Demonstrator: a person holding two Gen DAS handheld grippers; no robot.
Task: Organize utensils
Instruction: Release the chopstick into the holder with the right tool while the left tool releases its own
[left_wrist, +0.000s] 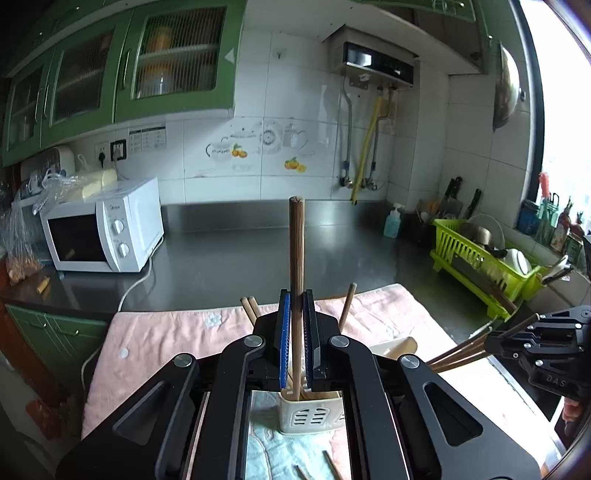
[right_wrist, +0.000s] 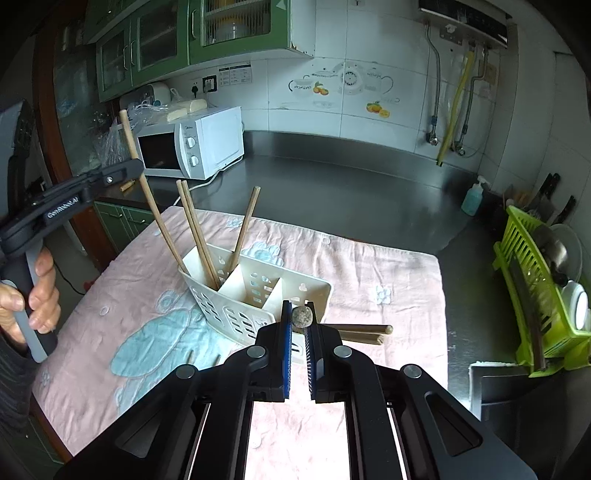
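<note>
A cream slotted utensil holder (right_wrist: 255, 299) stands on a pink towel (right_wrist: 369, 266); it also shows below my left gripper (left_wrist: 310, 413). My left gripper (left_wrist: 296, 299) is shut on one brown chopstick (left_wrist: 296, 251), held upright with its lower end in the holder's left compartment; the gripper shows from the side in the right wrist view (right_wrist: 122, 171). Three more chopsticks (right_wrist: 195, 225) lean in that compartment. My right gripper (right_wrist: 298, 314) is shut on chopsticks (right_wrist: 303, 316) seen end-on; in the left wrist view this bundle (left_wrist: 461, 350) points toward the holder. Loose chopsticks (right_wrist: 364, 332) lie on the towel beside the holder.
A white microwave (right_wrist: 192, 142) sits at the back left of the steel counter (right_wrist: 351, 192). A green dish rack (right_wrist: 539, 295) with dishes stands on the right. A blue soap bottle (right_wrist: 472, 197) is near the back corner. Green cabinets hang above.
</note>
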